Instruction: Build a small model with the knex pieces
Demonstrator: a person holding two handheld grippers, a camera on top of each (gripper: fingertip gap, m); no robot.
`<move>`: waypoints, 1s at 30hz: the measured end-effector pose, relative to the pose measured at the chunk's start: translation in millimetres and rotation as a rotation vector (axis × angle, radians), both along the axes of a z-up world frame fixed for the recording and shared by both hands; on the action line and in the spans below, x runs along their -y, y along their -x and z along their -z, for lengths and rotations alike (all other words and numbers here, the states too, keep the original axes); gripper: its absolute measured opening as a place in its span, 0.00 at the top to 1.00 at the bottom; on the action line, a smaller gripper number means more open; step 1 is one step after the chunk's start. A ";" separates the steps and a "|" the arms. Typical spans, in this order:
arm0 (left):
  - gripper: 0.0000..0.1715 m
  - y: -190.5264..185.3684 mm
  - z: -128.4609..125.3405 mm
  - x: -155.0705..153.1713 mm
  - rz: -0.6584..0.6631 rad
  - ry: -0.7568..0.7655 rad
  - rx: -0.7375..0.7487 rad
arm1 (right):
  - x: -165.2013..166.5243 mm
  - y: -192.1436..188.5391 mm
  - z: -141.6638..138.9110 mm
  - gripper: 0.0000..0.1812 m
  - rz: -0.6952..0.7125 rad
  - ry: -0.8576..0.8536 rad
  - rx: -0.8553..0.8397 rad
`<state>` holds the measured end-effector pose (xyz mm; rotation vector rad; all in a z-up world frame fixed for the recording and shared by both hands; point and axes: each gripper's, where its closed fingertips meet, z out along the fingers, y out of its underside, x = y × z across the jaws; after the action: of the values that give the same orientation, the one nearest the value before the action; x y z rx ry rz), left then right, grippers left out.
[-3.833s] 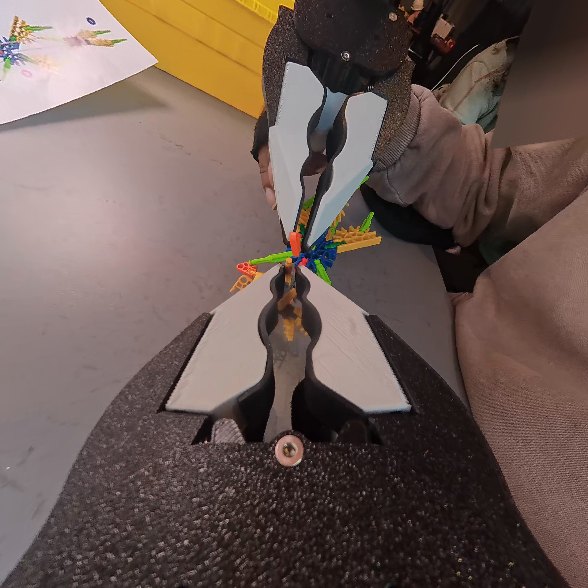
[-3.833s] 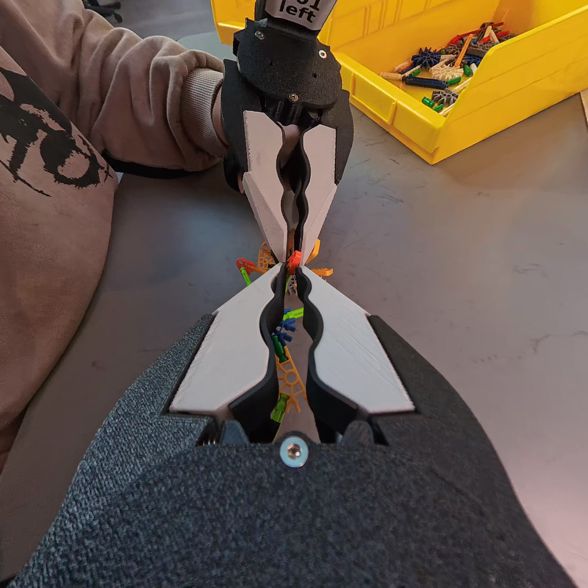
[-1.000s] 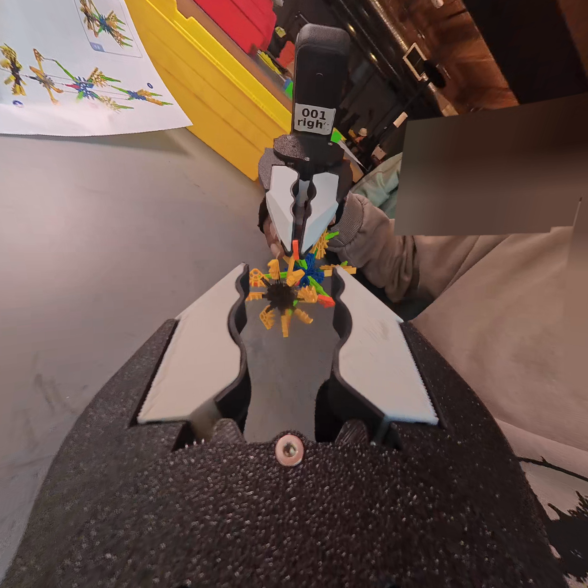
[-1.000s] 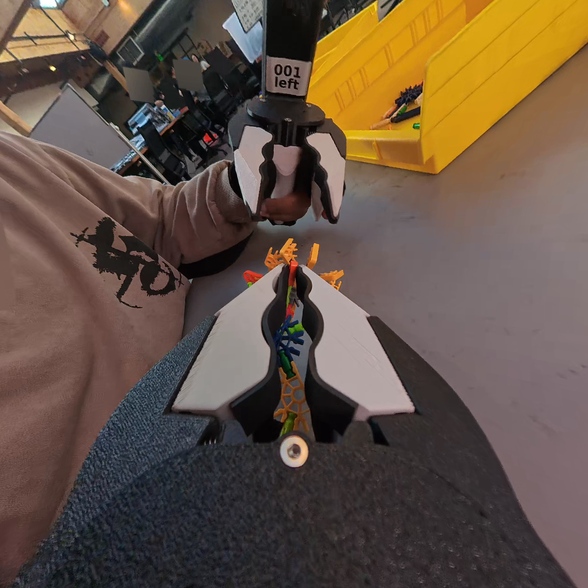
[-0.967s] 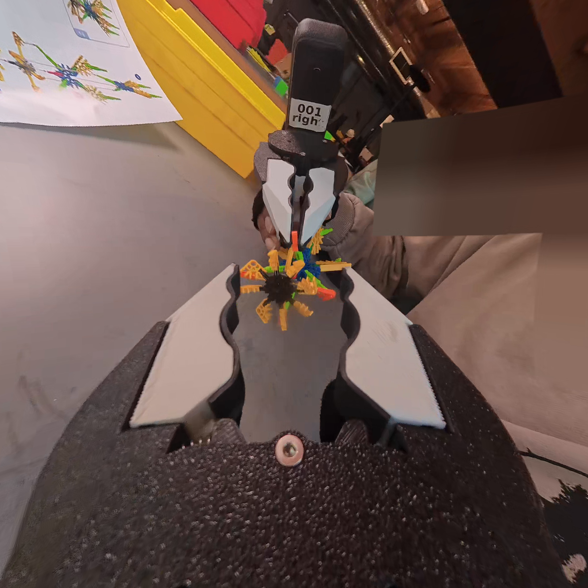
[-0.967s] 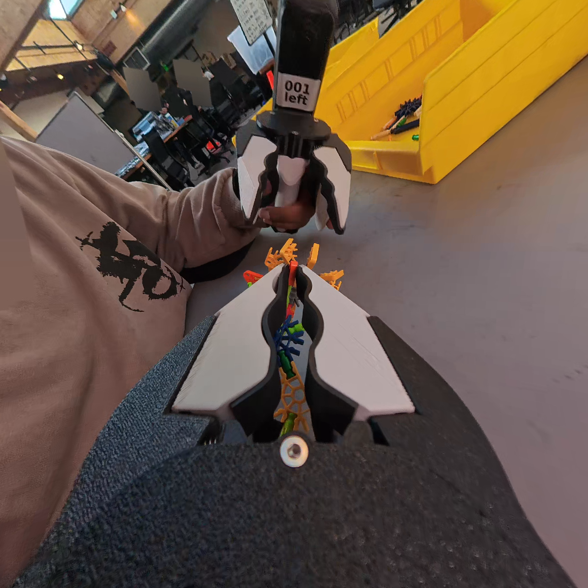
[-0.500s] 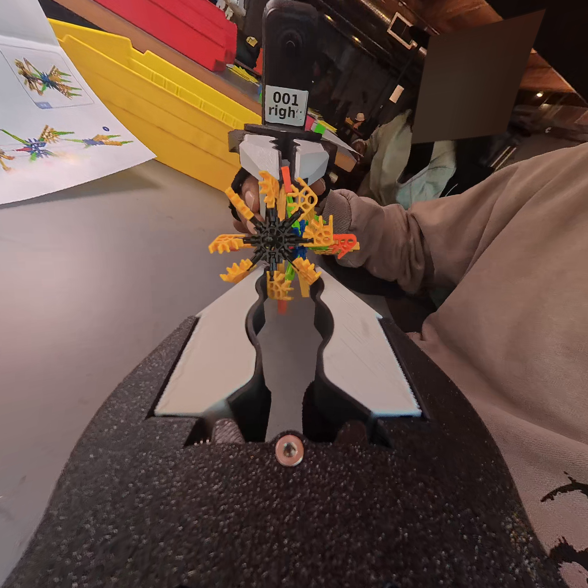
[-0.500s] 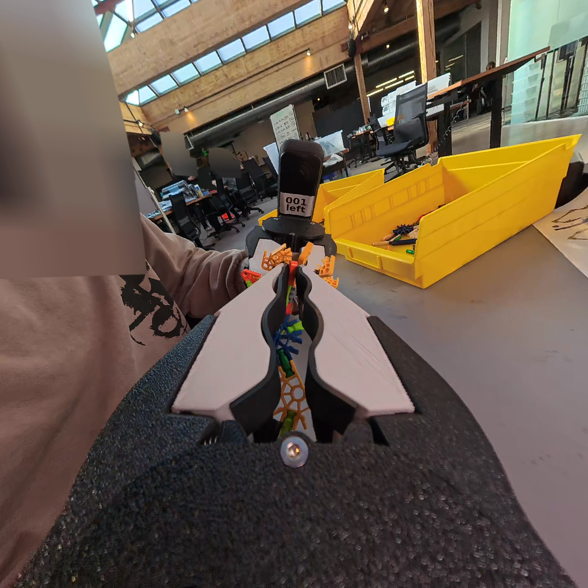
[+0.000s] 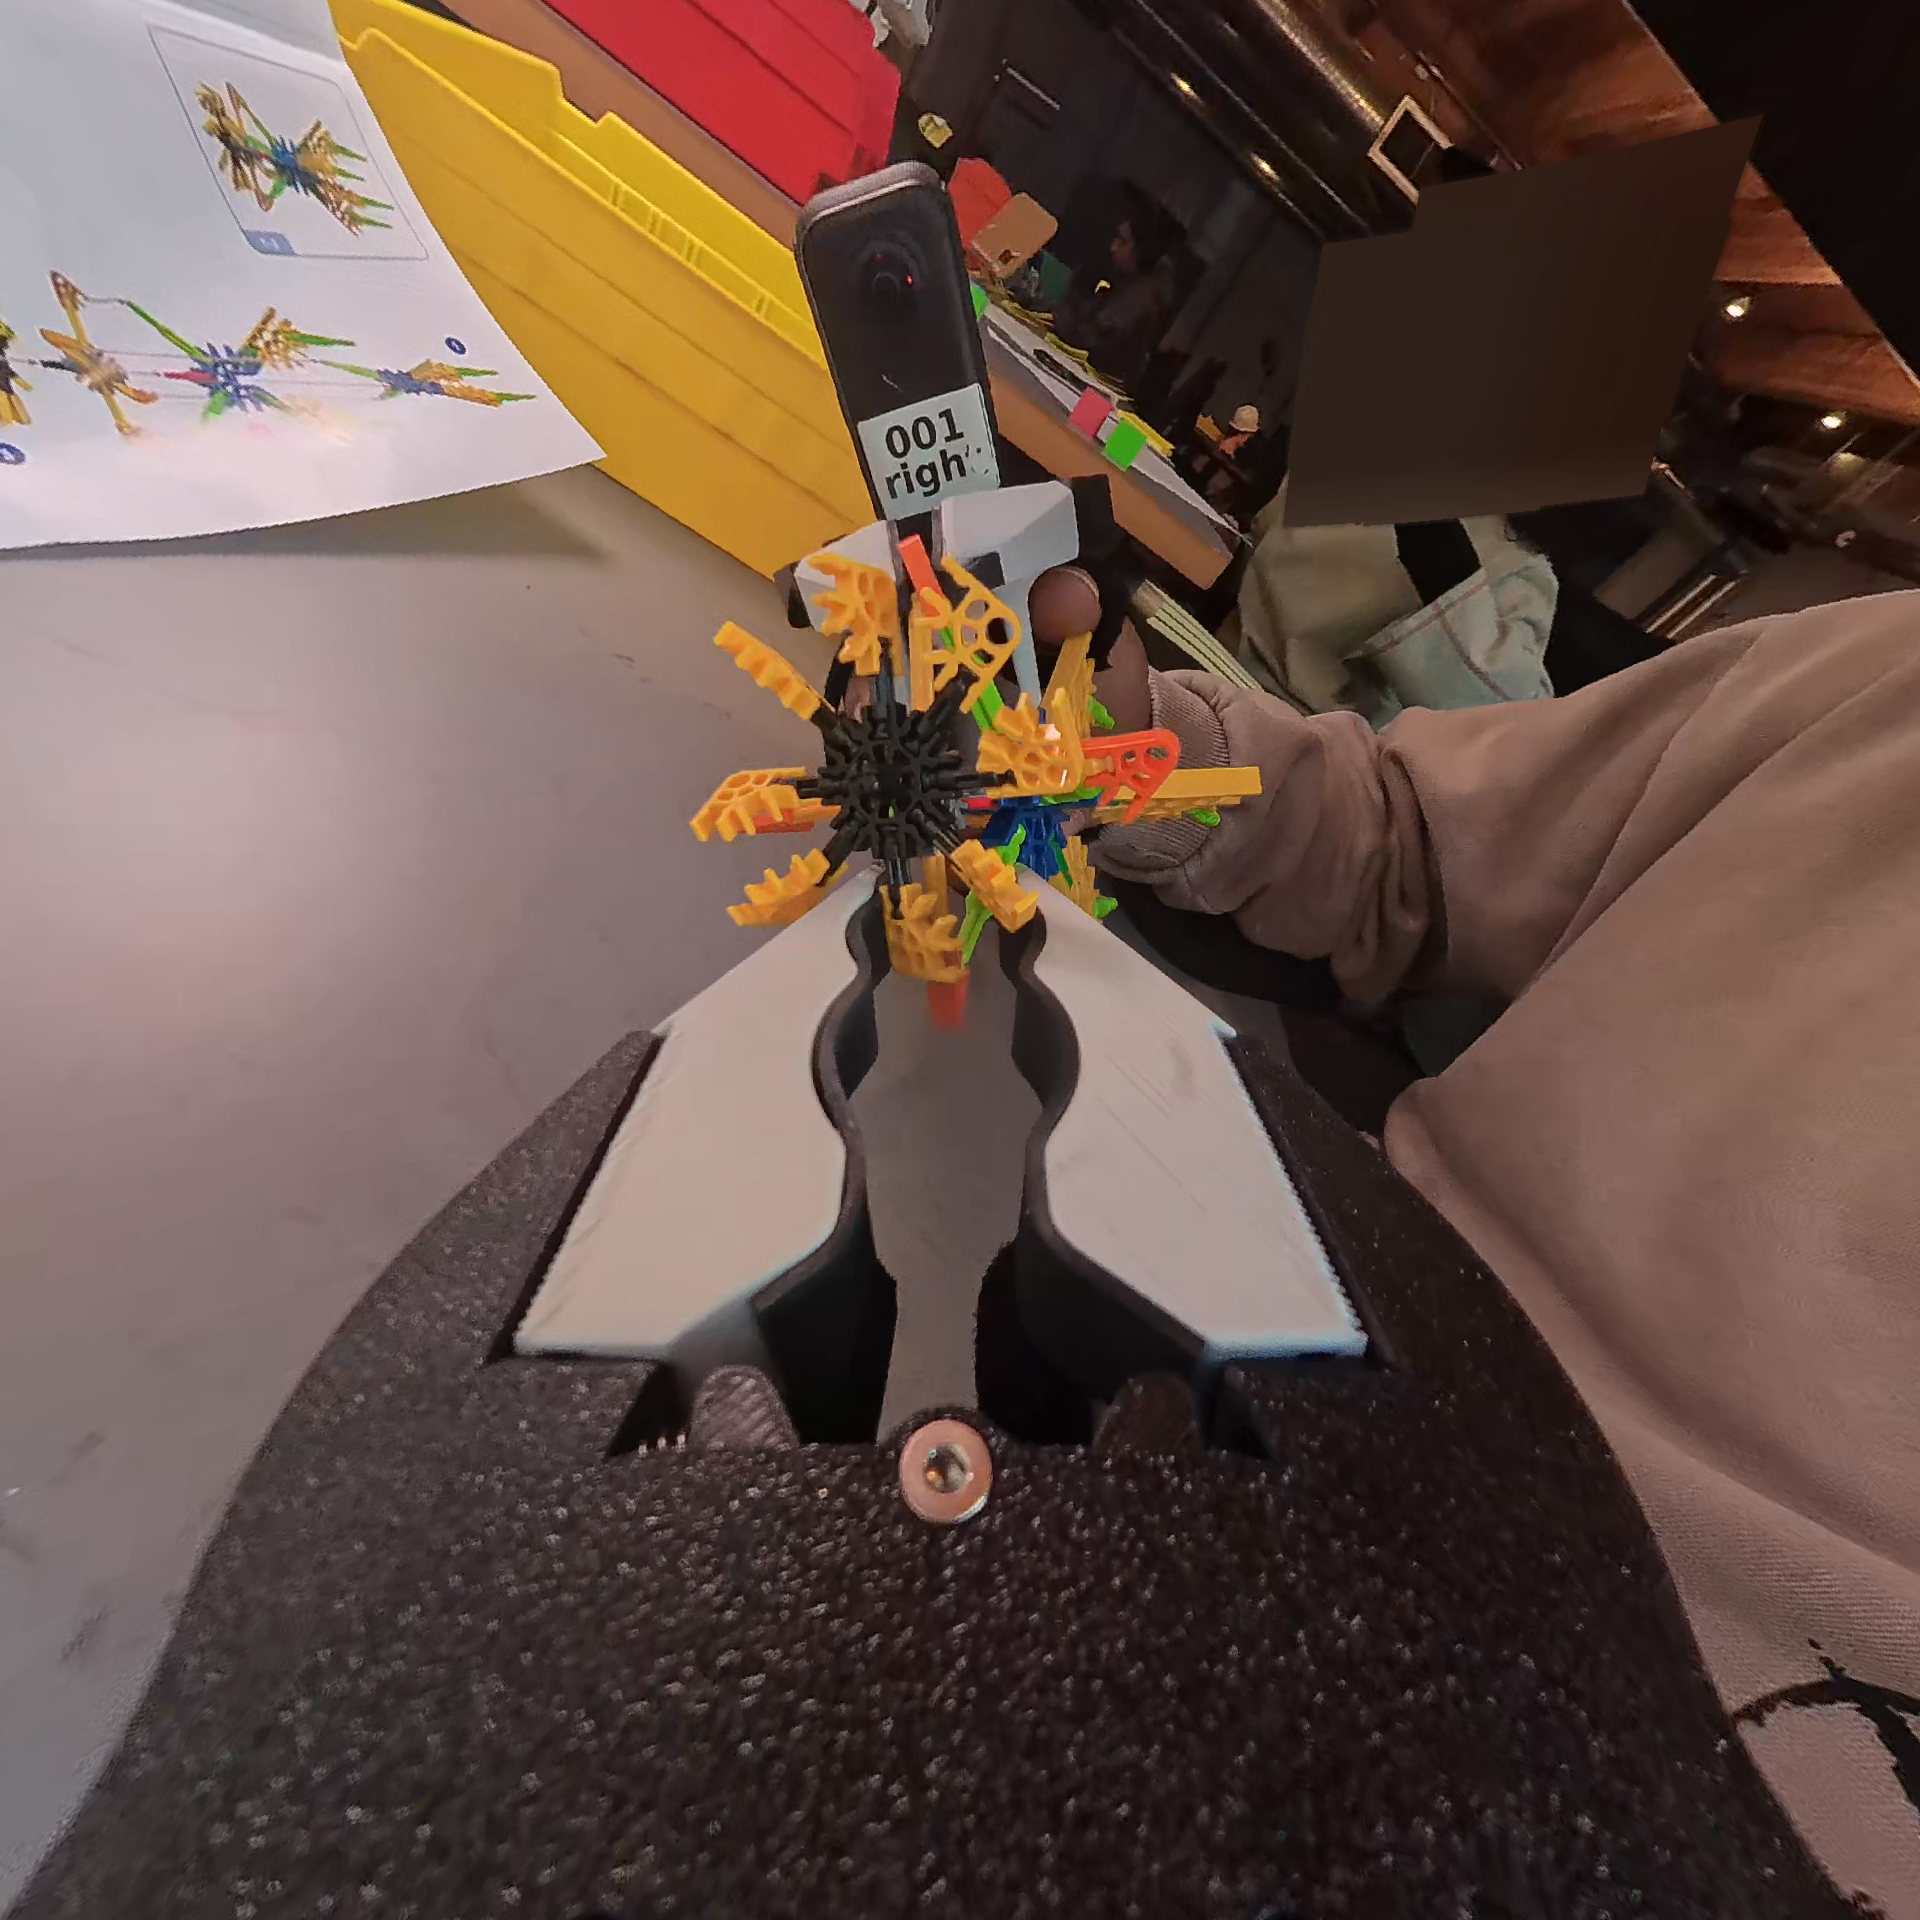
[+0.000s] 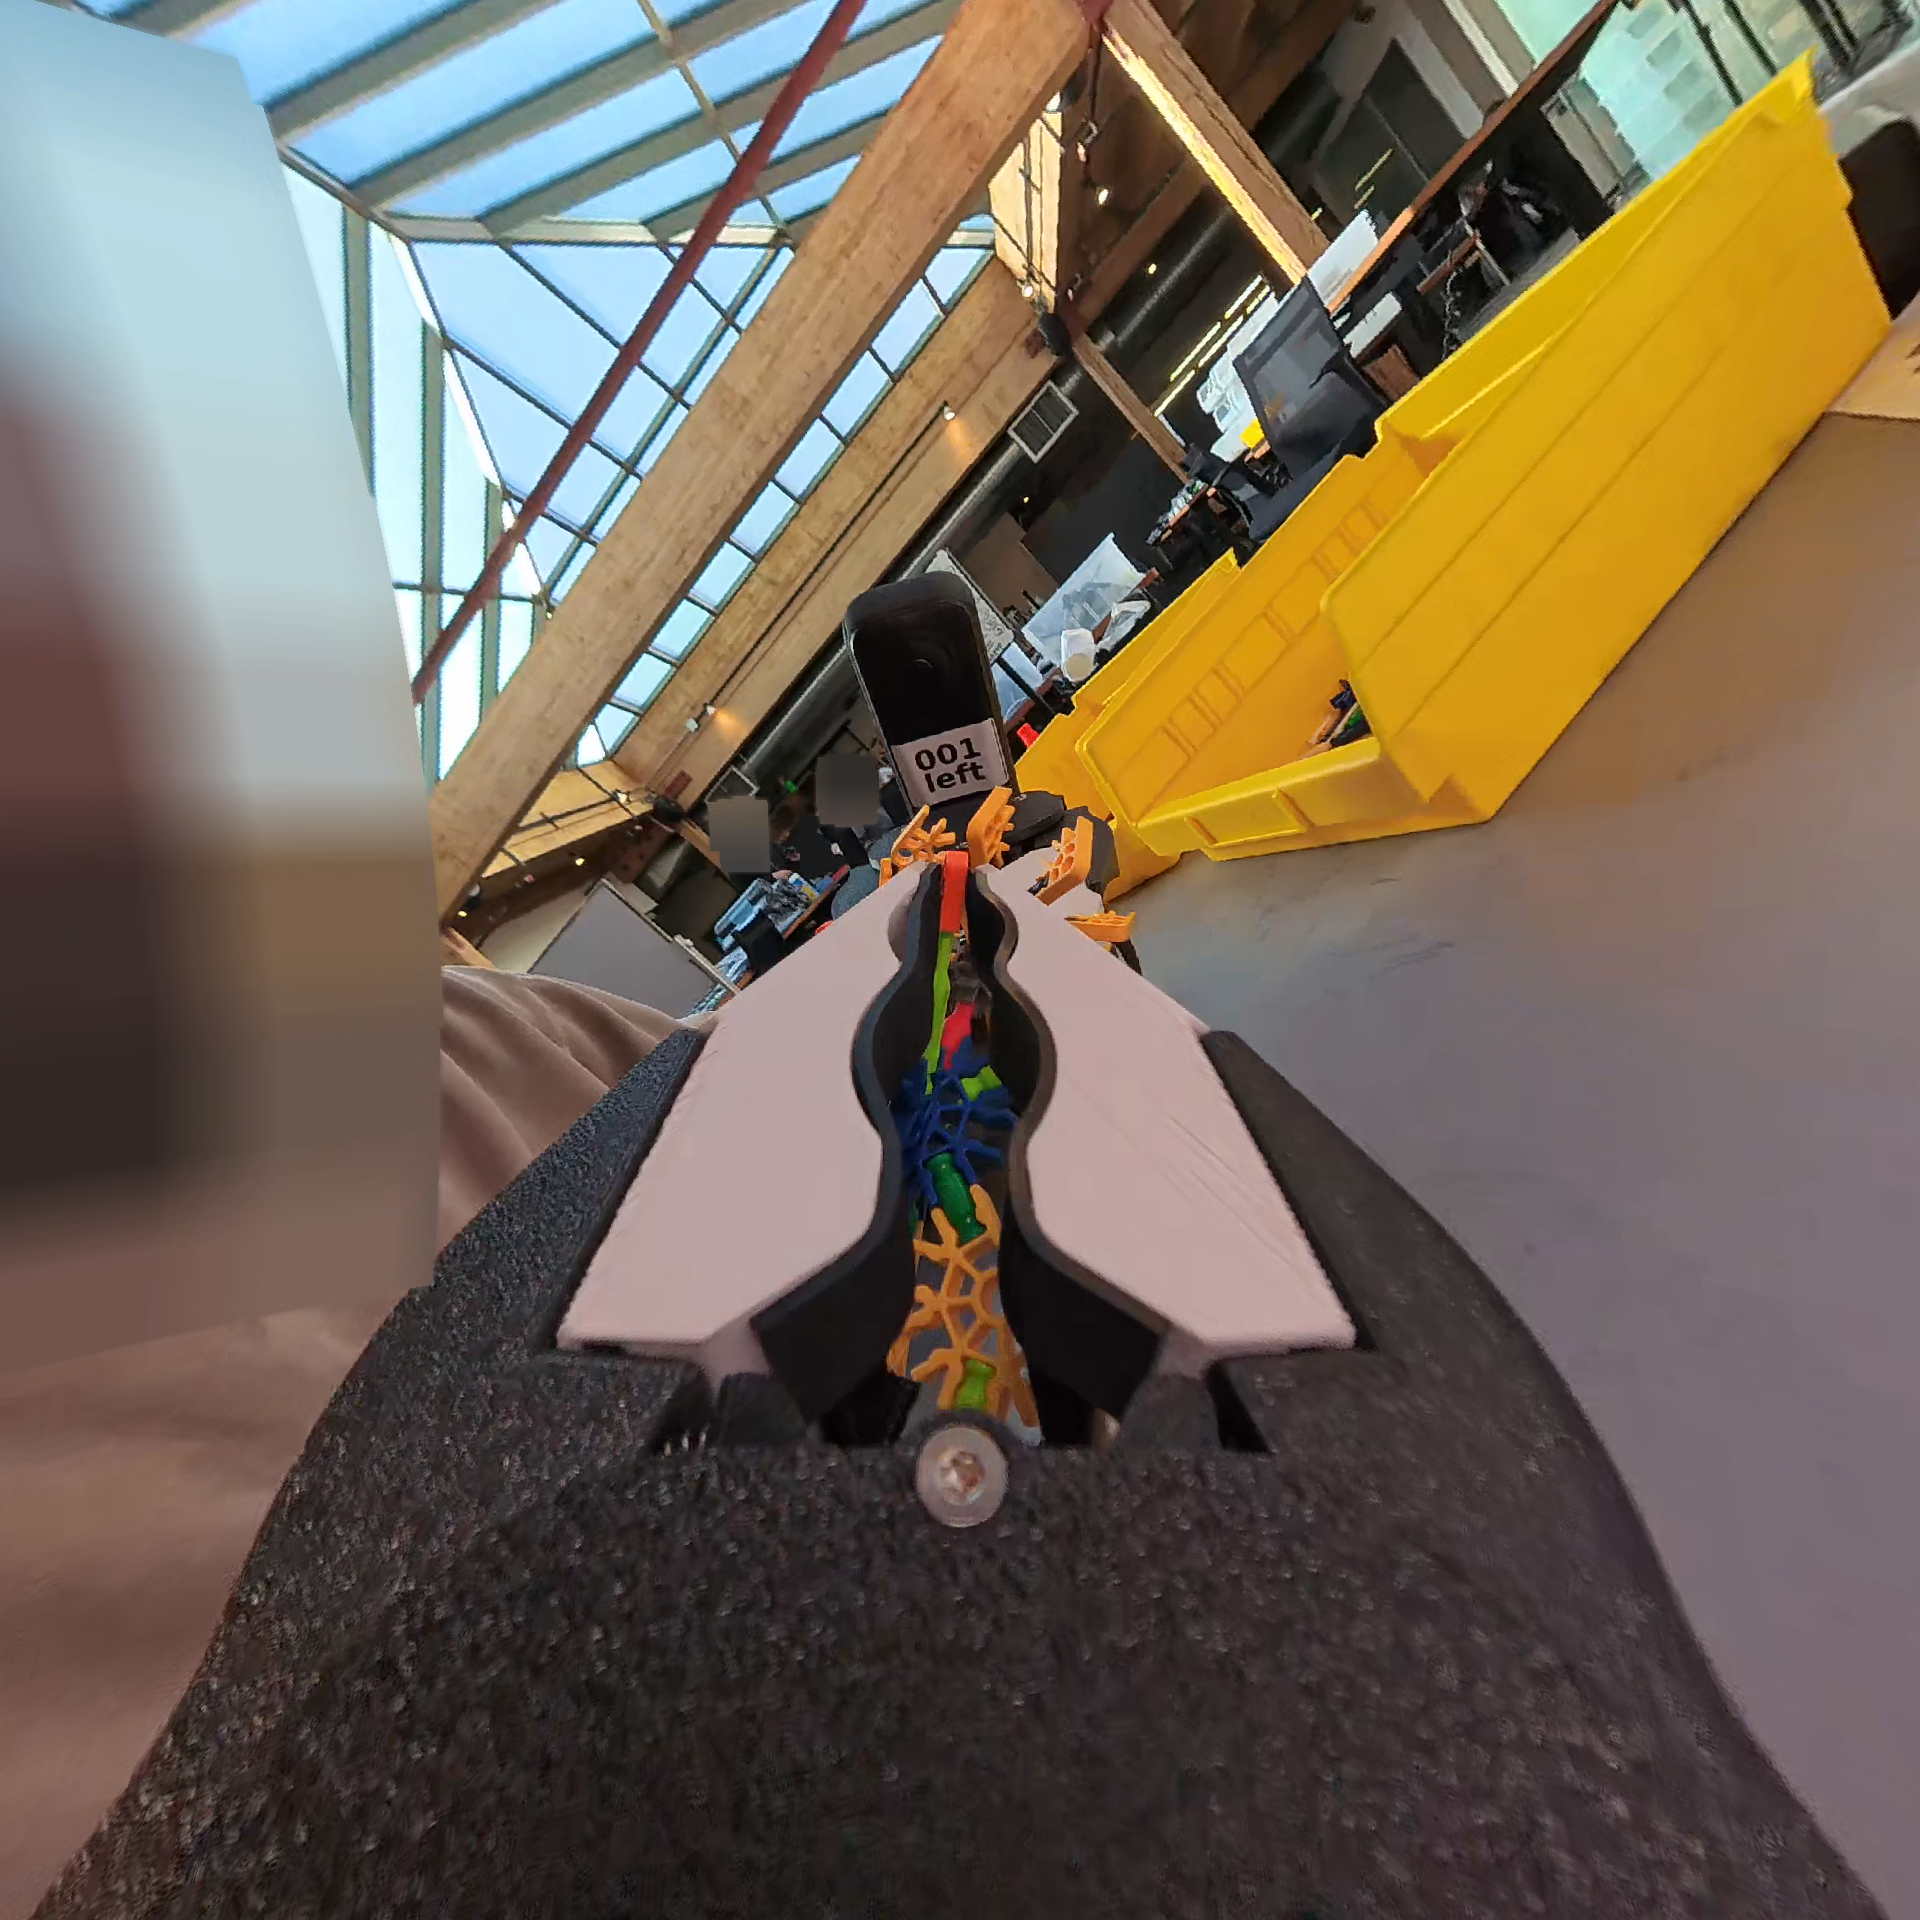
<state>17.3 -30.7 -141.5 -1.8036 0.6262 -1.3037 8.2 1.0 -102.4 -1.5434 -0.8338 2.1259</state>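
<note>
Smooth grey tabletop [image 9: 260, 883] with faint scuffs fills the left wrist view, a white printed instruction sheet [image 9: 208, 343] lying flat at its far edge beside a glossy yellow plastic bin [image 9: 623, 301]. Near the lens, the left tool [image 9: 943, 914] shows a grainy black body and pale grey ribbed fingers with wavy black inner pads; its fingers stand a little apart, the tips at the lower yellow and orange pieces of a spiky plastic toy model [image 9: 914, 790], though I cannot tell whether they press it. That model has a black snowflake-shaped hub ringed by yellow lattice fans, with green rods, a blue hub and an orange clip behind. Beyond it the right tool [image 9: 925, 582] pinches an orange rod at the model's top, a beige ribbed sleeve [image 9: 1299, 821] behind.

Timber beams and skylight panes tilt across the right wrist view. Here the right tool [image 10: 951, 883] is clamped together on the model [image 10: 951, 1132], whose blue hub, green rods and yellow lattice lie in the channel between the pads. Yellow bins [image 10: 1507, 582] rest on the tabletop [image 10: 1558, 1039].
</note>
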 end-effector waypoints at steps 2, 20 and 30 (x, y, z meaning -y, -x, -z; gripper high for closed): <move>0.89 -1.4 2.9 2.3 0.028 0.065 0.029 | -0.8 0.2 4.1 0.99 -0.006 0.047 0.023; 0.88 5.1 -11.6 1.7 0.050 0.120 0.179 | -0.6 -1.2 -5.3 1.00 0.056 -0.029 -0.059; 0.99 8.7 -21.6 -8.1 -0.079 0.015 0.172 | -6.9 -4.3 -17.4 1.00 0.142 -0.079 -0.091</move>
<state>8.6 -22.6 -119.8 -1.6884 0.4479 -1.3949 12.5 7.9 -85.0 -1.4112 -0.7447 2.0210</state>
